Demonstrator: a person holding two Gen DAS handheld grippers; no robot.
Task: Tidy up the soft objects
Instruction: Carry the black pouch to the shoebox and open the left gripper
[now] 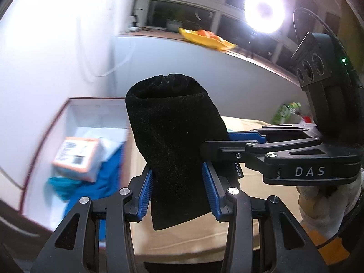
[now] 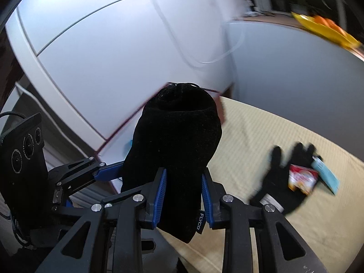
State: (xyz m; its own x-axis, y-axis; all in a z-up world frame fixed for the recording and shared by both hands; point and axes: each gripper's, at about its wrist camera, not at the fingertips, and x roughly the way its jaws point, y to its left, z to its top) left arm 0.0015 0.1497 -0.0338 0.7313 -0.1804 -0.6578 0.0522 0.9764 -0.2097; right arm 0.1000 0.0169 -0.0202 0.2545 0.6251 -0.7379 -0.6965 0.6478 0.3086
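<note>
Gripping one soft, fuzzy black pouch (image 1: 173, 141), left claw (image 1: 177, 191) and right claw (image 2: 183, 193) clamp its sides.

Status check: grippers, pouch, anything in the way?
Both hand-held grippers, left and right, shut on black pouch. Pouch lifted over beige mat. Open box on its left; path looks clear.

Left hand-held gripper (image 1: 177, 188) and right hand-held gripper (image 2: 184, 193), angled downward, both clamp one black pouch (image 1: 173, 132).

Black velvet pouch (image 2: 175, 141) clamped between right gripper (image 2: 183, 179) pads, left gripper (image 2: 109, 173) pinching its side; black glove (image 2: 282, 177) (blurred) on beige bed (image 2: 261, 127).
</note>
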